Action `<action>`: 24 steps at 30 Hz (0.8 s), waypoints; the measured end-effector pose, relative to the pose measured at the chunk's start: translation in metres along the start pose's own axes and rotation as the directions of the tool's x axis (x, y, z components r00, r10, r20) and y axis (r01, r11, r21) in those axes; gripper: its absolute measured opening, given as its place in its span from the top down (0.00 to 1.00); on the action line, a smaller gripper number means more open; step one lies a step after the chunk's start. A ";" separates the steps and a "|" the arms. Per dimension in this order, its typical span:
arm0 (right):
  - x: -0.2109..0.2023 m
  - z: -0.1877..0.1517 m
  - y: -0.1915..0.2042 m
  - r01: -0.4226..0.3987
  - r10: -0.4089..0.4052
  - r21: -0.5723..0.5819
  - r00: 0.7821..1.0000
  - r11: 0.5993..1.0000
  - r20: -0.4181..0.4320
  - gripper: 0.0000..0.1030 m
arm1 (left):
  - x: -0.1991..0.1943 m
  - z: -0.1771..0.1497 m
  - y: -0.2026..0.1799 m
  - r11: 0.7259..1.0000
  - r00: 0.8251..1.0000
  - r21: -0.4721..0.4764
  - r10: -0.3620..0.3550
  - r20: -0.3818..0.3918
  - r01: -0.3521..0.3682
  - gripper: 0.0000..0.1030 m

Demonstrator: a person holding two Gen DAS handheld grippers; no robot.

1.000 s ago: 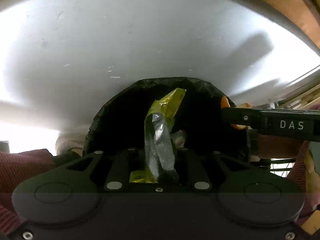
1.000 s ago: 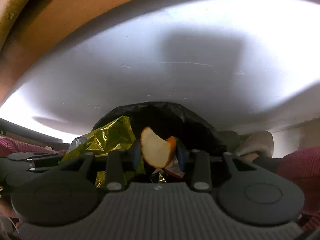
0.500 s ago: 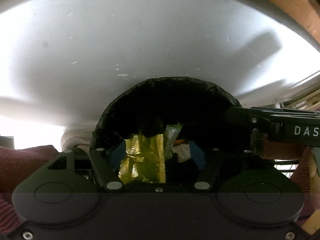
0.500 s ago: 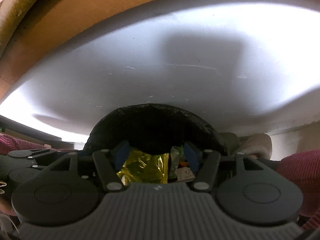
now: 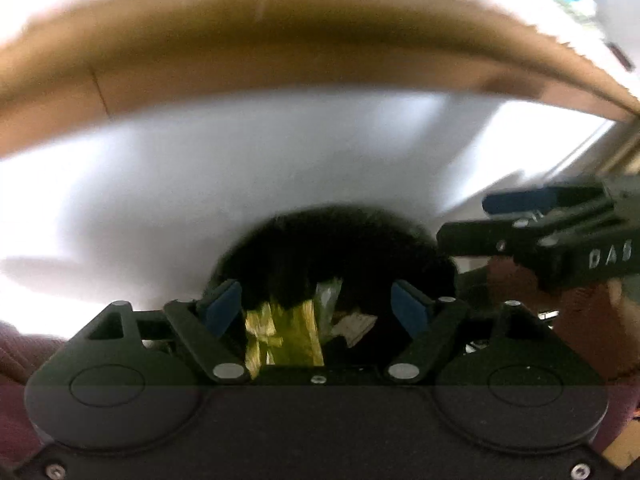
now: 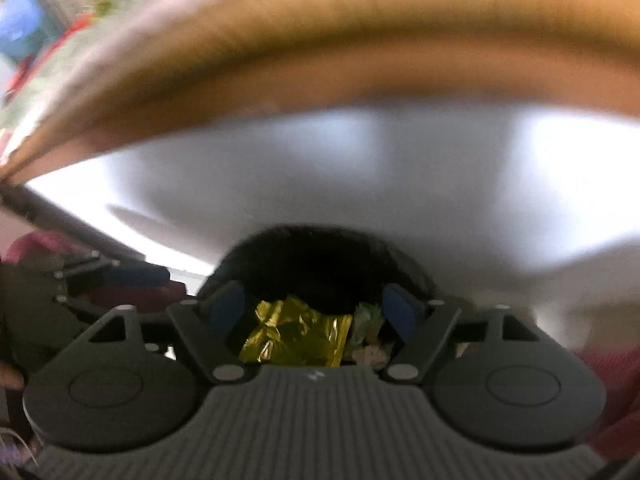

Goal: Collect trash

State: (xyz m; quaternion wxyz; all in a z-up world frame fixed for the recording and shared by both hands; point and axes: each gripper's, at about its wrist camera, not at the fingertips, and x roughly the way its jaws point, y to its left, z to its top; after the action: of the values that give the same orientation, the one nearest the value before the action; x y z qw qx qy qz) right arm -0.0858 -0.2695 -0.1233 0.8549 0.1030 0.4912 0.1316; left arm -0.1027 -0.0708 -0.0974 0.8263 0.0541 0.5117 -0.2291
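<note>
A bin lined with a black bag (image 5: 336, 248) (image 6: 320, 256) stands below both grippers. Inside it lie a crumpled gold wrapper (image 5: 288, 336) (image 6: 296, 336) and paler scraps (image 5: 356, 326) (image 6: 370, 340). My left gripper (image 5: 318, 304) hangs above the bin's mouth, its jaws still opening, blue pads spread wide with nothing pressed between them. My right gripper (image 6: 314, 306) hangs the same way over the bin, jaws opening and empty. In the left wrist view the right gripper (image 5: 520, 216) reaches in from the right edge. Both views are blurred.
A white floor (image 5: 200, 184) surrounds the bin. A wooden table edge (image 5: 280, 64) (image 6: 320, 64) arcs across the top of both views. Dark red fabric (image 5: 16, 356) (image 6: 608, 380) lies at the lower sides. Blurred coloured items (image 6: 24, 28) show at the top left.
Both grippers let go: the gold wrapper and the orange-rimmed slice dropped into the bin. Jaws spread wide. Both grippers have risen, so the bin looks smaller and the table edge has come into view.
</note>
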 end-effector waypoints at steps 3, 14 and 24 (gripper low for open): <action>-0.033 0.011 0.007 -0.031 0.035 -0.075 0.998 0.997 0.055 0.14 | -0.034 0.005 -0.007 0.997 0.998 0.070 -0.038 0.054 0.034 0.20; -0.129 0.052 0.020 -0.017 0.088 -0.198 0.930 0.980 0.356 0.09 | -0.139 0.047 -0.011 0.981 0.910 0.180 -0.133 0.392 0.066 0.08; -0.116 0.084 0.012 0.190 -0.115 -0.090 0.840 0.978 0.530 0.06 | -0.118 0.133 0.014 0.995 0.796 0.002 0.081 0.600 -0.102 0.06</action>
State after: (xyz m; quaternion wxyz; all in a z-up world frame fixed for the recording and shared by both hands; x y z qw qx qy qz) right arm -0.0701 -0.3003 0.0161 0.9687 0.0356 0.2372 0.0639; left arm -0.0316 -0.0631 0.0656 0.9546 0.0177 0.2173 -0.2029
